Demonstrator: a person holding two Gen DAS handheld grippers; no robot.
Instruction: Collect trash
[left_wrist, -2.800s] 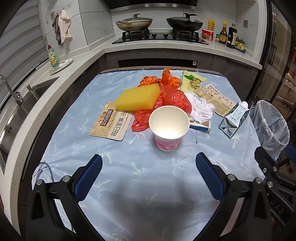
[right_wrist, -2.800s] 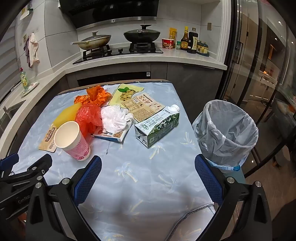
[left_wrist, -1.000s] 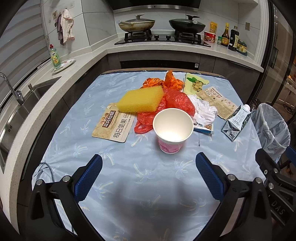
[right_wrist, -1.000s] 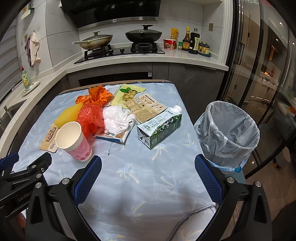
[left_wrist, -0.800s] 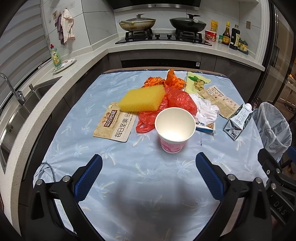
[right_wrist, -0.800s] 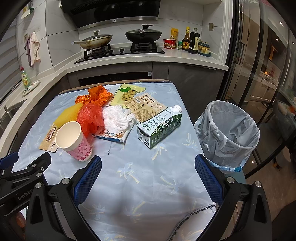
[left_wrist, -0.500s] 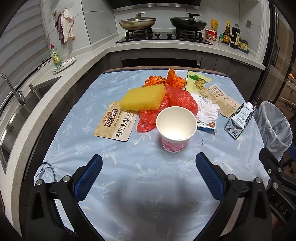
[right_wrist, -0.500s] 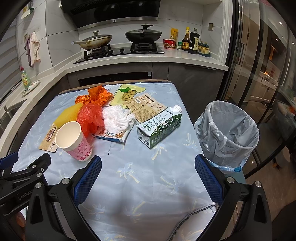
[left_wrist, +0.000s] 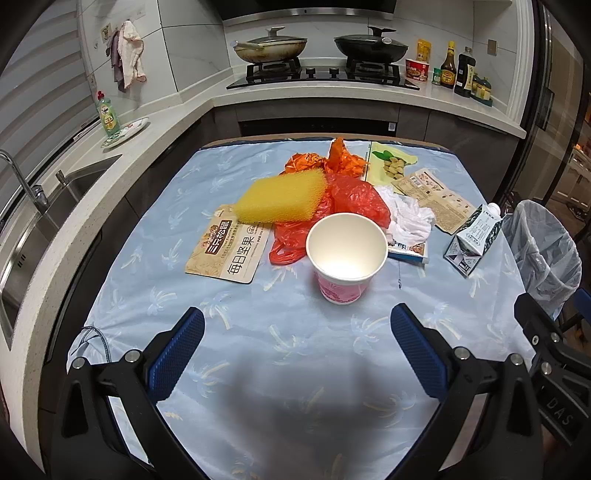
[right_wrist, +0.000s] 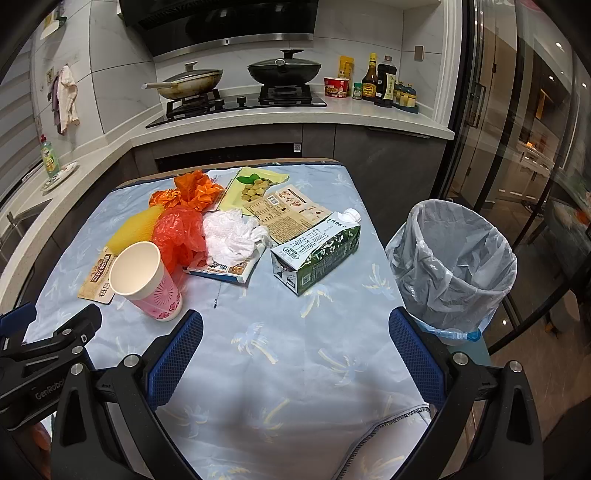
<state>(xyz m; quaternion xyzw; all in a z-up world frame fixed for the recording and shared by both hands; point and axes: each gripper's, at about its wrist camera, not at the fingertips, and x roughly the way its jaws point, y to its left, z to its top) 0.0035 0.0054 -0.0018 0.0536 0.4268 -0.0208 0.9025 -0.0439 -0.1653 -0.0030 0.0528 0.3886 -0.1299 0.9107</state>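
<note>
Trash lies on a table with a light blue cloth (left_wrist: 155, 295): a pink paper cup (left_wrist: 345, 254) (right_wrist: 142, 275), a yellow sponge (left_wrist: 280, 197), a red plastic bag (left_wrist: 354, 197), crumpled white tissue (right_wrist: 232, 236), a milk carton on its side (right_wrist: 316, 251) (left_wrist: 474, 238), a nut packet (left_wrist: 229, 247) and flat wrappers (right_wrist: 284, 208). A lined trash bin (right_wrist: 452, 258) stands off the table's right edge. My left gripper (left_wrist: 295, 354) is open and empty, near the cup. My right gripper (right_wrist: 295, 352) is open and empty, short of the carton.
A kitchen counter runs behind and to the left, with a stove and two pans (left_wrist: 317, 48), sauce bottles (right_wrist: 384, 85), a sink (left_wrist: 37, 221) and a dish soap bottle (left_wrist: 108, 116). A glass door (right_wrist: 524, 110) stands to the right behind the bin.
The left view has drifted slightly, so the cup sits a little further right in it. The right view is nearly unchanged. Both grippers stay open.
</note>
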